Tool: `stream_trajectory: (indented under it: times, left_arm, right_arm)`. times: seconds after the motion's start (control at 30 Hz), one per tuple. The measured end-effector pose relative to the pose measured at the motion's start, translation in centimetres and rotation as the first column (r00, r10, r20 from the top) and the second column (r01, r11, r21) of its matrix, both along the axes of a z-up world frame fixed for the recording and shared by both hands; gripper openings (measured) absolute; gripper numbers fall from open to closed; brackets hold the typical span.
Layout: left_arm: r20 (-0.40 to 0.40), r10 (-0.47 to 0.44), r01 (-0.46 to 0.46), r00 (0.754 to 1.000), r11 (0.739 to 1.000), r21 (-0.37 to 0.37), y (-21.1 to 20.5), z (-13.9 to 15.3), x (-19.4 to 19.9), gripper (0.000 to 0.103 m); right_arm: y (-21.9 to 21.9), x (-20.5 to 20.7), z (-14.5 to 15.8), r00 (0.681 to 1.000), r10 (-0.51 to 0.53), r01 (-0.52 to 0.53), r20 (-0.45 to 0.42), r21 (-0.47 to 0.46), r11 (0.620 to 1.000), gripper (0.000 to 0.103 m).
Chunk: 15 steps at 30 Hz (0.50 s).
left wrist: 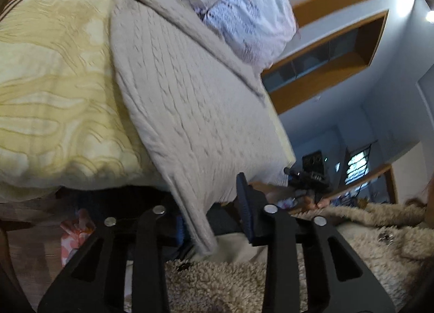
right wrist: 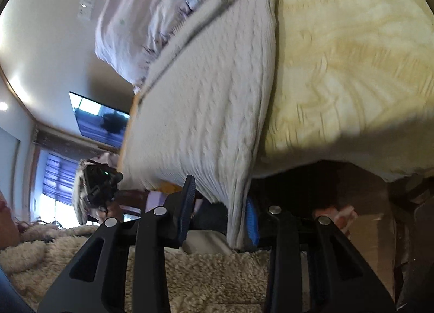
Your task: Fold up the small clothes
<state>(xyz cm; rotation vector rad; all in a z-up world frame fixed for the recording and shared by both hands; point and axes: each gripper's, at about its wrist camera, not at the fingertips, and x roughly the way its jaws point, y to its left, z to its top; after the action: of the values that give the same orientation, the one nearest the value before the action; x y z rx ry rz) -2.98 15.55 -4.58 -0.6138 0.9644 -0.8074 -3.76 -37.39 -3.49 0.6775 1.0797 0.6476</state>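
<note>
A light grey cable-knit sweater (left wrist: 190, 90) lies stretched along the edge of a bed with a yellow patterned cover (left wrist: 54, 74). Its near hem hangs off the bed edge between the fingers of my left gripper (left wrist: 214, 220). The jaws stand wide apart with the hem's corner draped between them. In the right wrist view the same sweater (right wrist: 206, 112) runs down to my right gripper (right wrist: 219, 212), whose jaws also stand apart around the other hem corner. Each gripper shows small in the other's view, my right gripper (left wrist: 309, 177) and my left gripper (right wrist: 100, 180).
A white and lilac duvet (left wrist: 230, 1) is bunched at the far end of the sweater. A cream fleece coat (left wrist: 366, 237) on the person fills the near foreground. A pink patterned item (left wrist: 73, 234) lies on the floor beside the bed. A window (right wrist: 57, 177) is behind.
</note>
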Motion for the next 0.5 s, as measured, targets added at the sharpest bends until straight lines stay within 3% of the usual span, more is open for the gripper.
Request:
stream_trajectory:
  times: [0.07, 0.13, 0.17, 0.33, 0.5]
  left_arm:
    - [-0.020, -0.008, 0.008, 1.000, 1.000, 0.015, -0.4, -0.4, 0.3, 0.023]
    - [-0.025, -0.017, 0.018, 1.000, 0.999, 0.026, -0.7, -0.5, 0.4, 0.015]
    - [-0.022, -0.020, 0.021, 1.000, 0.999, 0.030, -0.8, -0.4, 0.4, 0.010]
    - [0.047, -0.029, 0.027, 0.998, 0.999, 0.044, -0.8, 1.3, 0.2, 0.006]
    - [0.139, -0.003, -0.007, 0.990, 0.998, 0.069, 0.0, 3.7, 0.6, 0.005]
  right_arm:
    - [0.2, 0.1, -0.4, 1.000, 0.009, -0.009, 0.000, 0.014, 1.000, 0.033]
    - [0.6, -0.1, -0.4, 0.999, 0.031, -0.032, 0.008, 0.011, 0.999, 0.012]
    - [0.7, -0.2, -0.2, 0.999, 0.042, -0.042, 0.020, 0.004, 0.999, 0.011]
    - [1.2, -0.6, 2.6, 0.983, 0.080, -0.081, 0.165, -0.005, 0.997, 0.009]
    - [1.5, -0.4, 5.6, 0.948, 0.043, -0.031, 0.316, -0.042, 0.999, 0.008]
